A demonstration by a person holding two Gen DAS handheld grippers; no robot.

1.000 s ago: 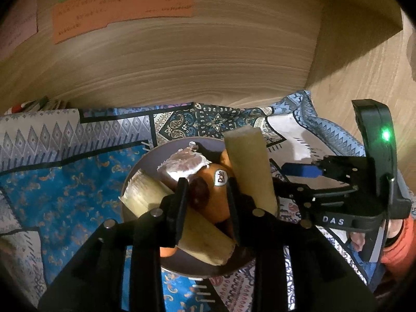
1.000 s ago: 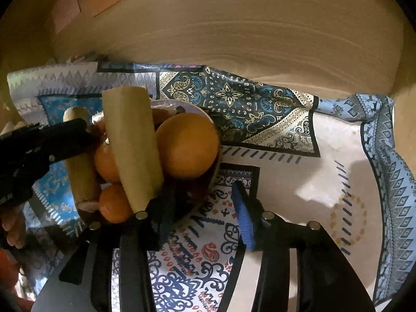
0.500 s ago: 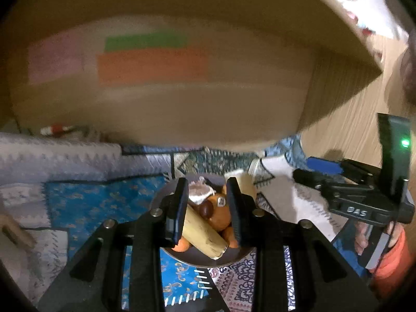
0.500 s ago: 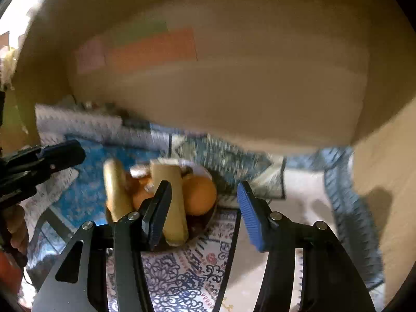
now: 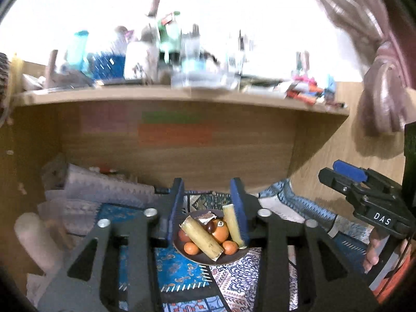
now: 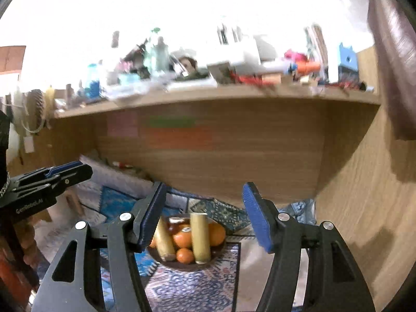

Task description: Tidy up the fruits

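Observation:
A dark brown plate (image 5: 205, 259) sits on a patterned cloth under a wooden shelf. It holds several oranges (image 5: 221, 233), two pale yellow sticks (image 5: 202, 236) and a dark fruit. The plate also shows in the right wrist view (image 6: 187, 265), with oranges (image 6: 183, 239) and a stick (image 6: 199, 238). My left gripper (image 5: 207, 202) is open and empty, pulled back from the plate. My right gripper (image 6: 204, 208) is open and empty, also well back. Each gripper shows in the other's view, the right one (image 5: 348, 176) and the left one (image 6: 67, 171).
The patterned blue cloth (image 5: 179, 270) covers the surface. A wooden shelf (image 5: 182, 96) above carries many bottles and clutter. Coloured paper notes (image 5: 174, 132) stick to the wooden back panel. A wooden side wall (image 6: 364, 195) stands at the right. A curtain (image 5: 377, 52) hangs at upper right.
Both grippers have pulled far back and up from the plate, so the fruit looks small and the shelf top has come into view. Both stay open and empty.

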